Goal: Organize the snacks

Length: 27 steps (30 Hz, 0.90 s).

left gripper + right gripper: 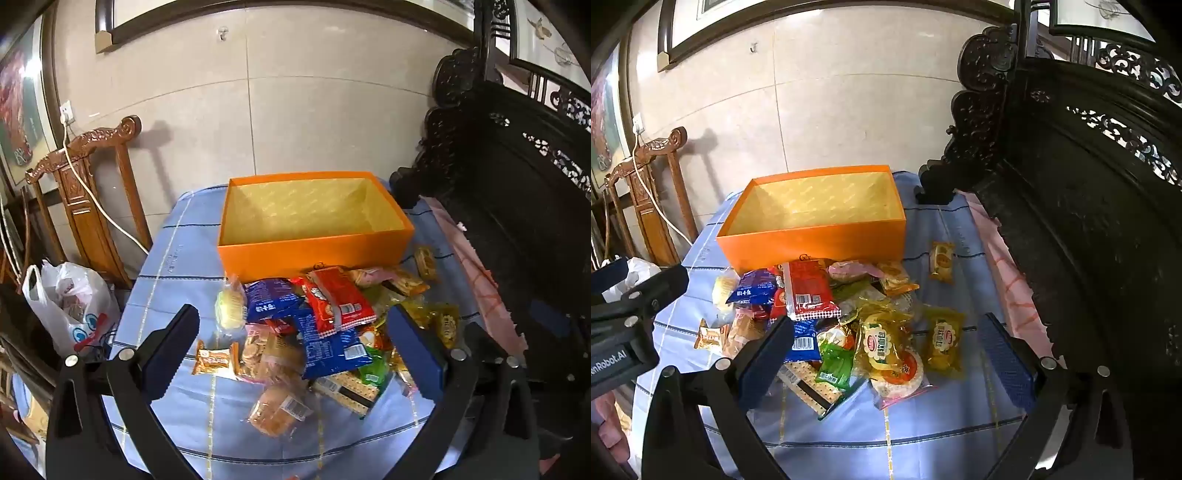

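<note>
An empty orange box (314,253) (812,240) stands on the blue checked tablecloth (177,266) (923,435), at its far side. A pile of wrapped snacks lies in front of it: a red packet (340,297) (809,288), blue packets (269,299) (753,288), yellow packets (943,341), a green one (833,365). One yellow snack (941,260) lies apart to the right. My left gripper (295,350) is open and empty above the pile's near side. My right gripper (886,362) is open and empty above the yellow packets. The left gripper also shows in the right wrist view (646,291).
A dark carved wooden bench (517,184) (1089,184) borders the table on the right, with pink cloth (1012,288) along that edge. A brown carved chair (92,192) (646,192) and a white plastic bag (70,306) stand to the left. A tiled wall is behind.
</note>
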Each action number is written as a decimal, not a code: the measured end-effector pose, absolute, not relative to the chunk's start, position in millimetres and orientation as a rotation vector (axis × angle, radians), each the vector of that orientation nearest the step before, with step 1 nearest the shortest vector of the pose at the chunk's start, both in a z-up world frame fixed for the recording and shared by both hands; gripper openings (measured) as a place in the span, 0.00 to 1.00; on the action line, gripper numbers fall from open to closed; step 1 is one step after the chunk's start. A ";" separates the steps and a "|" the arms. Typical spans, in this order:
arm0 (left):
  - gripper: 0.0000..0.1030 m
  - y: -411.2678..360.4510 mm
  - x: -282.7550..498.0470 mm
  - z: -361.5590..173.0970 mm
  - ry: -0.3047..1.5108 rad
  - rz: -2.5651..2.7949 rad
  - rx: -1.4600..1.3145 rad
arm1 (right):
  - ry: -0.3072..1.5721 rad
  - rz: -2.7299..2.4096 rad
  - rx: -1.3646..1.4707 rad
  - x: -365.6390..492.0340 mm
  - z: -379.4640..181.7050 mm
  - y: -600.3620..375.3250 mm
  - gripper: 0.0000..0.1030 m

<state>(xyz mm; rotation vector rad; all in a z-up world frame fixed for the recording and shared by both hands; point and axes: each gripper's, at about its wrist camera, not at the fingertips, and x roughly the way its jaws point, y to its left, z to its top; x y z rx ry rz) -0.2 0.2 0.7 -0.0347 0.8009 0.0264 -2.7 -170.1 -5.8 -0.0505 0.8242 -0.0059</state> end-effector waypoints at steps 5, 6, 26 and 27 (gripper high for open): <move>0.96 4.6 -3.9 1.2 0.775 0.028 -0.021 | 0.815 0.002 -0.030 -2.8 -2.4 -170.4 0.97; 0.96 6.0 -4.9 1.6 0.770 0.033 -0.012 | 0.811 0.003 -0.027 -2.9 -1.4 -169.9 0.97; 0.96 0.9 -10.6 5.2 0.770 0.073 0.012 | 0.798 -0.095 -0.086 -9.4 3.3 -173.4 0.97; 0.96 1.0 -10.4 3.8 0.771 0.079 0.018 | 0.797 -0.094 -0.084 -9.7 3.3 -173.7 0.97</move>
